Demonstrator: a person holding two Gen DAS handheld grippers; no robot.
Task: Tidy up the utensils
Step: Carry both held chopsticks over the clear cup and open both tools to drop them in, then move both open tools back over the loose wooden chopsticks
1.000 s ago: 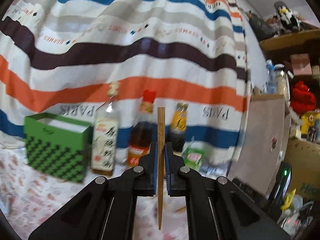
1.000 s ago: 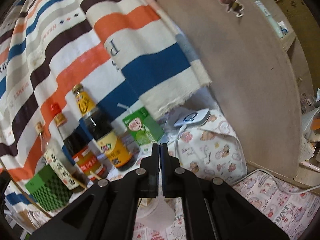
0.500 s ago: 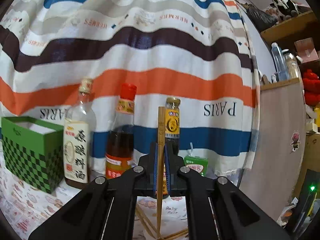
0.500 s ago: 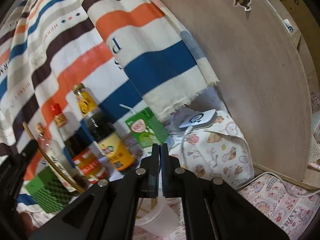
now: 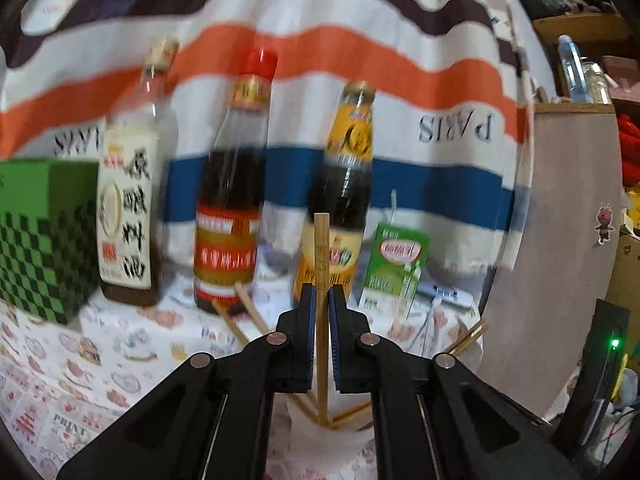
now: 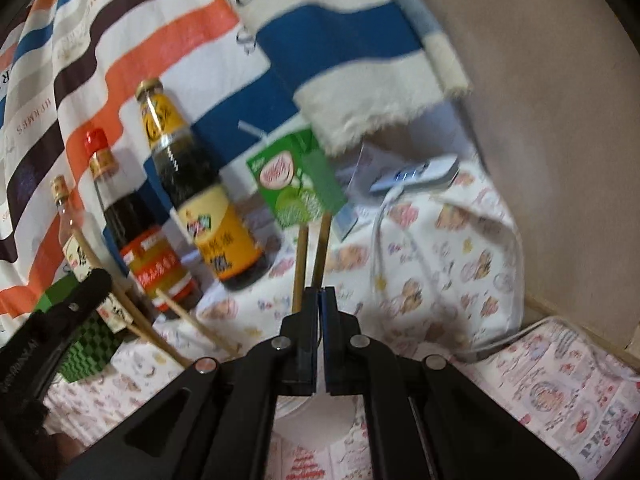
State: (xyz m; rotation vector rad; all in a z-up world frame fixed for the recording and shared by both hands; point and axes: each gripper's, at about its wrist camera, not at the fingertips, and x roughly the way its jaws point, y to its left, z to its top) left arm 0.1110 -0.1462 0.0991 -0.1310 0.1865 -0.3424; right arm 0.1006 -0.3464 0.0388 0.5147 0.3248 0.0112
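The left gripper, matte black with ribbed blue pads, pinches one slim square-topped wooden chopstick upright between its jaws; the stick's lower end reaches down to a pale round cup where more chopsticks fan outward; behind stand three glass bottles: a clear one with a white label, a dark red-capped one and a dark yellow-labelled one; beside them sit a green drink carton and a green checkered box, all on a printed cloth before a striped fabric; the right gripper has its jaws pressed together on nothing, above the cup's rim
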